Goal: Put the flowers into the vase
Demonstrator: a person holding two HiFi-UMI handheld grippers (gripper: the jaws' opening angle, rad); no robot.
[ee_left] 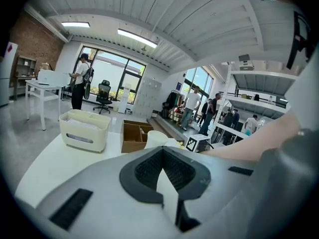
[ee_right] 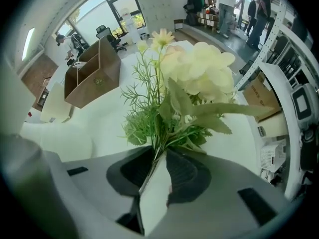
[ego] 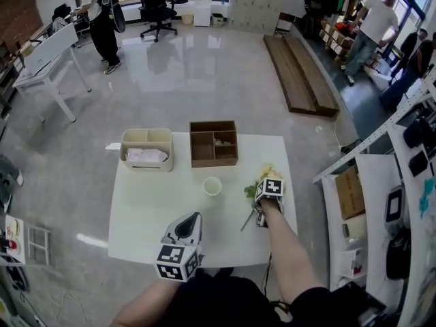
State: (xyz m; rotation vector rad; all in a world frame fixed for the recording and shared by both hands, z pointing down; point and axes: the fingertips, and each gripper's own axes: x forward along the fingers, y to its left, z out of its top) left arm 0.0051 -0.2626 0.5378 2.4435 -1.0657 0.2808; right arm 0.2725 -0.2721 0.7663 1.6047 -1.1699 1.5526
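A bunch of pale yellow flowers (ego: 264, 174) with green leaves lies on the right part of the white table (ego: 143, 203), its stem pointing toward me. My right gripper (ego: 261, 218) points steeply down onto the stem. In the right gripper view its jaws close round the stems just below the foliage of the flowers (ee_right: 199, 68), at the right gripper (ee_right: 158, 153) tips. The vase (ego: 212, 186), a small white cup, stands upright left of the flowers and shows ahead as the vase (ee_left: 155, 138). My left gripper (ego: 191, 218) hovers near the front edge, its left gripper (ee_left: 163, 150) tips together and empty.
A cream bin (ego: 146, 148) and a brown wooden divided box (ego: 213, 143) stand along the table's far edge. White shelving (ego: 368, 182) runs close on the right. People stand at desks and racks far back in the room.
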